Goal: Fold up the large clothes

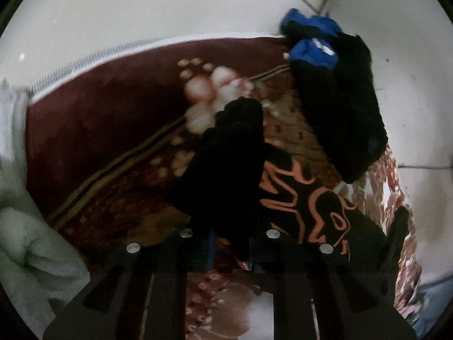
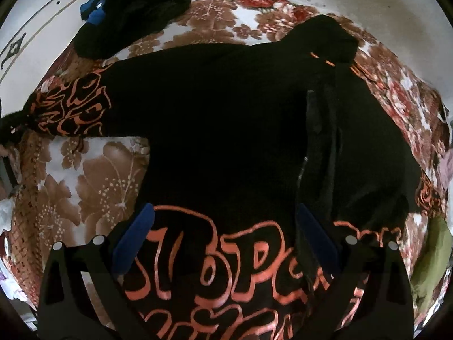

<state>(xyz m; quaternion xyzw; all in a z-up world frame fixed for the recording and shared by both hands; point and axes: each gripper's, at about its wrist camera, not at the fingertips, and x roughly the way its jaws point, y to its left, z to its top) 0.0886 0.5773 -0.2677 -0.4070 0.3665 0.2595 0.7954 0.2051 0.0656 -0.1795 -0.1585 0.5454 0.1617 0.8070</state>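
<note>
White floor surrounds a floral blanket in brown, red and white, and we see it carrying a black hoodie with orange graffiti lettering, spread flat across the blanket's middle with its hood toward the far edge. One sleeve, printed in the same orange lines, stretches toward the blanket's left edge in our right wrist view. Our left gripper has its blue-padded jaws together, clamped on a bunched fold of the hoodie's black cloth that rises ahead of the camera. Our right gripper hovers over the lettered hem near the blanket's near edge, its jaws standing wide apart with the cloth beneath them; we cannot tell whether the pads touch it. At the far corner lies a heap of black and blue clothes. A dark red flowered rug adjoins the blanket, and pale green bedding shows at its side.
</note>
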